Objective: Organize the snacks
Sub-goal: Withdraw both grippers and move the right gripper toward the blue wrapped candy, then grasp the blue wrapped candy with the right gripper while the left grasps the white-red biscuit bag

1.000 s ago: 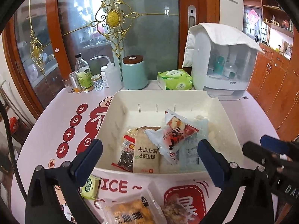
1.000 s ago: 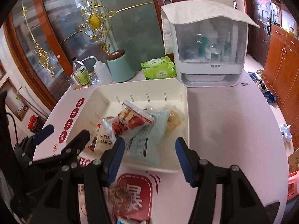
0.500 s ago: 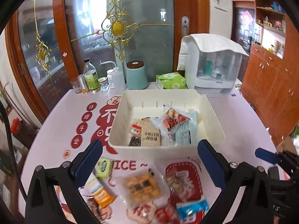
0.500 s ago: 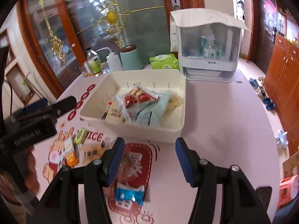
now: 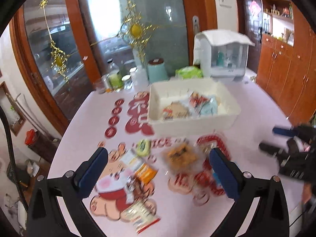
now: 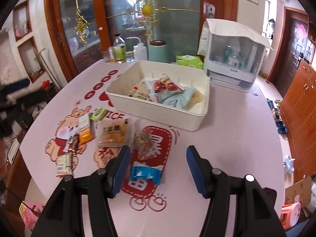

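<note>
Pink table: both grippers, left (image 5: 158, 169) and right (image 6: 158, 167), backed off bin (image 6: 158, 114), jaws wide, empty; loose snacks next.

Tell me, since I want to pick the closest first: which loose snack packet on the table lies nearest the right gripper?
The blue packet, lying just ahead of the right gripper beside its left finger. The orange and yellow packets lie farther away, toward the bin.

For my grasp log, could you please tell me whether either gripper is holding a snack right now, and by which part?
Nothing is held. The left gripper and the right gripper are both open and empty above the loose snacks on the table.
</note>
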